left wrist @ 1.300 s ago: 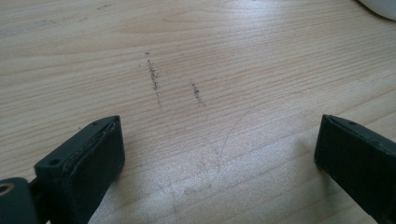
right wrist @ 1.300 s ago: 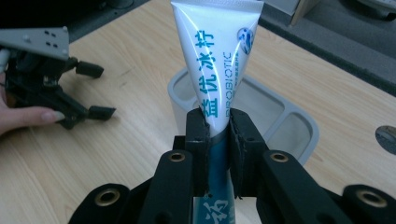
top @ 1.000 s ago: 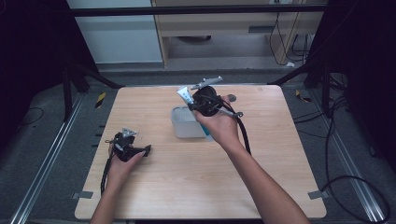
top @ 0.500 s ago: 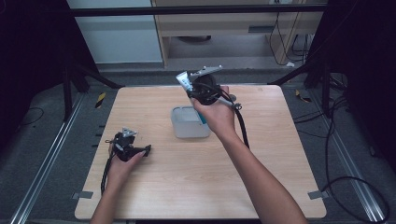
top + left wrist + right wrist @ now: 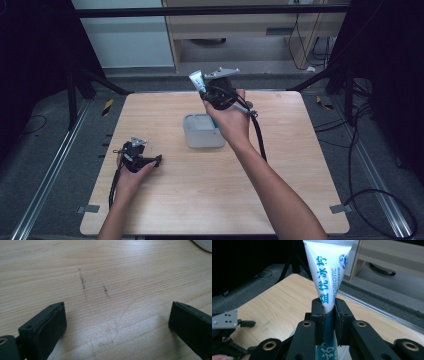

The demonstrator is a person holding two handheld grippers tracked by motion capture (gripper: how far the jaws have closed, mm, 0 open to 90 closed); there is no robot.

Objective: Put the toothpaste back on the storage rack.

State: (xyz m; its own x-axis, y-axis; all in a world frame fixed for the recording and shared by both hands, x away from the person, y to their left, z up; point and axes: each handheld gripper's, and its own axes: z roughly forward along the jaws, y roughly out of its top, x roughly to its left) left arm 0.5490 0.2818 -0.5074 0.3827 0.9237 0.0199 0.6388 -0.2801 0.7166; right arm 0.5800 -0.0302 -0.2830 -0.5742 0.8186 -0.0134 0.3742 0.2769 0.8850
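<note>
A white and blue toothpaste tube point(image 5: 196, 79) point(image 5: 325, 272) is held in the air, its flat crimped end pointing up and away. My right gripper point(image 5: 204, 92) point(image 5: 328, 307) is shut on the tube's lower part, above the far edge of a pale open box point(image 5: 202, 131). My left gripper point(image 5: 156, 161) point(image 5: 116, 320) rests low on the wooden table point(image 5: 280, 165) point(image 5: 100, 277) at the front left. It is open, with bare wood between its jaws.
The pale box stands in the middle of the table, and its rim point(image 5: 203, 242) shows in a corner of the left gripper view. Dark floor, metal rails and cables surround the table. The left gripper's grey plate point(image 5: 224, 318) shows low in the right gripper view.
The right hand has raised the tube a little above the box and tipped its flat end further up. The left hand has stayed put.
</note>
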